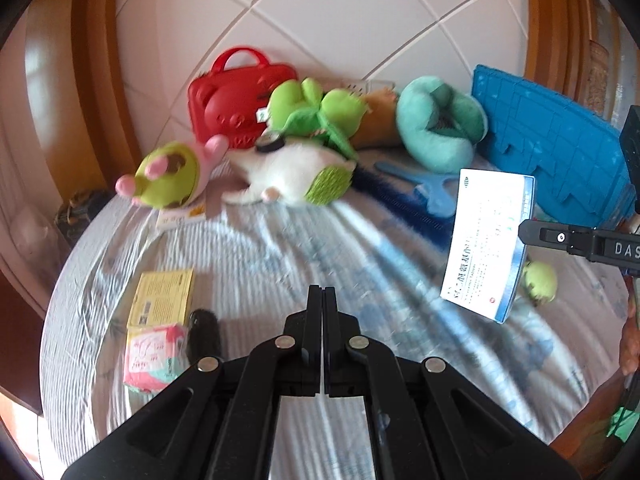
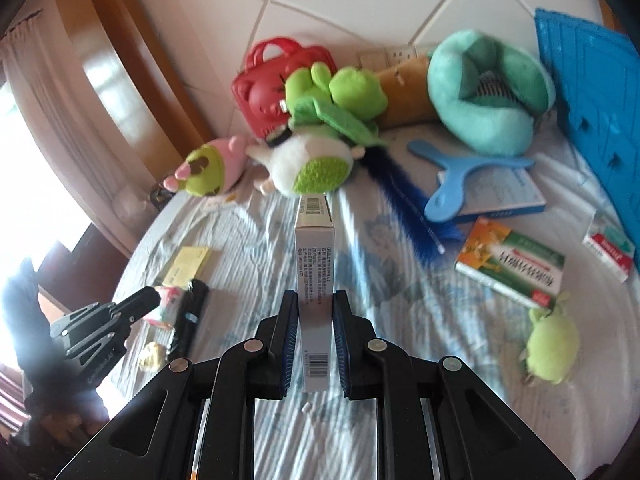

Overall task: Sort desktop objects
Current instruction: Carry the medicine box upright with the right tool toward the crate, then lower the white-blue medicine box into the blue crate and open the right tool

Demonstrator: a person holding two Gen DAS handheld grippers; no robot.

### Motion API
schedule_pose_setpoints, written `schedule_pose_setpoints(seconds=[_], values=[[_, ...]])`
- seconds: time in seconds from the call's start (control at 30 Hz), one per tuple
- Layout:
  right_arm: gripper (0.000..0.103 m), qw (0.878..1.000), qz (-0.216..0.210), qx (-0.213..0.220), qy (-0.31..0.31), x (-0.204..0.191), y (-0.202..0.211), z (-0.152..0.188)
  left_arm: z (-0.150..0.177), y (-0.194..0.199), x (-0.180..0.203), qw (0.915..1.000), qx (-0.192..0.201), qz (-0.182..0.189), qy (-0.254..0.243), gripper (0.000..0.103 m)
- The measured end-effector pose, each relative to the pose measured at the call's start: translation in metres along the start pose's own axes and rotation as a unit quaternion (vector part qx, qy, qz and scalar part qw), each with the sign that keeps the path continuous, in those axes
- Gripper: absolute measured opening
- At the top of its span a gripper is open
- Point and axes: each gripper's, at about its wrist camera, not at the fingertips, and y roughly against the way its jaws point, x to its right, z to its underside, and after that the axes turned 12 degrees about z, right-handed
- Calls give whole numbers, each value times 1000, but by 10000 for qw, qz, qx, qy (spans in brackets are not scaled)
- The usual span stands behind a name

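My right gripper (image 2: pixel 315 300) is shut on a white medicine box (image 2: pixel 314 264) and holds it on edge above the pale cloth-covered table (image 2: pixel 360 420). The same box (image 1: pixel 486 244) shows in the left wrist view, pinched by the right gripper's fingers (image 1: pixel 532 234). My left gripper (image 1: pixel 323 294) is shut and empty above the table, right of a yellow box (image 1: pixel 162 298), a pink packet (image 1: pixel 150 354) and a black object (image 1: pixel 204 334). An orange-green box (image 2: pixel 510 266), a red-white box (image 2: pixel 610 250) and a blue-edged box (image 2: pixel 500 194) lie at the right.
Plush toys are piled at the back: green frog (image 2: pixel 340 100), white-green one (image 2: pixel 312 166), pink-green one (image 2: pixel 212 166), teal cushion (image 2: pixel 488 92). A red case (image 2: pixel 272 80), blue tray (image 2: pixel 596 112), blue brush (image 2: pixel 460 170) and small green plush (image 2: pixel 552 346) are there too.
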Motion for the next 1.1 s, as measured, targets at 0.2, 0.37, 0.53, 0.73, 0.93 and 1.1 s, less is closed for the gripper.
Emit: schedule_pose_setpoints(seconds=[0.2, 0.37, 0.53, 0.73, 0.93, 1.1], values=[[17, 9991, 58, 426, -16, 19, 40, -12, -30, 16, 40, 9990, 345, 56, -280, 0], [17, 9966, 129, 808, 39, 36, 76, -21, -51, 29, 76, 9968, 645, 106, -457, 0], [17, 9933, 268, 1116, 146, 55, 108, -26, -64, 34, 111, 9953, 811, 98, -523, 0], [17, 9894, 476, 1361, 172, 81, 137, -29, -77, 33, 147, 9935, 980, 188, -546, 0], [17, 9856, 717, 1531, 68, 104, 153, -33, -98, 30, 172, 9906, 1138, 383, -647, 0], [17, 9810, 954, 1692, -10, 110, 163, -39, -114, 30, 183, 9872, 1263, 531, -814, 0]])
